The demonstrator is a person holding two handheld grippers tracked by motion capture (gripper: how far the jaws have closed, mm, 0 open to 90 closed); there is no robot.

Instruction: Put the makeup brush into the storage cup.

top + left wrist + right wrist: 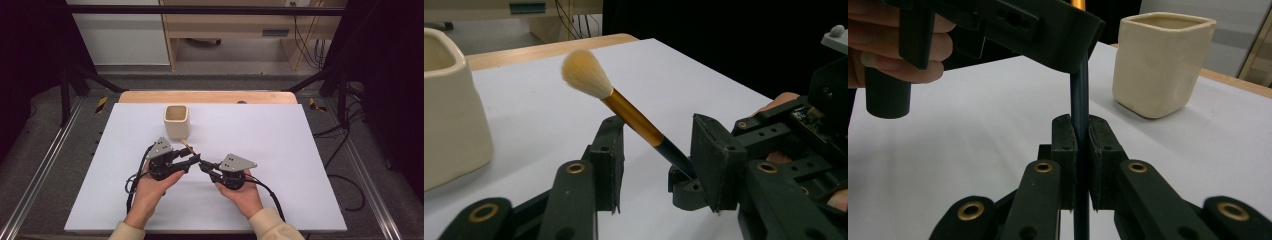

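From above, the person's left gripper [192, 160] and right gripper [204, 166] met near the middle of the white table [280, 150], with the cream square ceramic cup [176, 121] just beyond them, empty as far as I could see.

Along the left gripper, its jaws stood spread around the makeup brush with pale bristles, gold ferrule and dark handle [631, 116], not yet pressing it.

Along the right gripper [1082, 140], the jaws pinched that dark handle. I judged the handover under way, the drop into the cup remaining.

I could read no writing.
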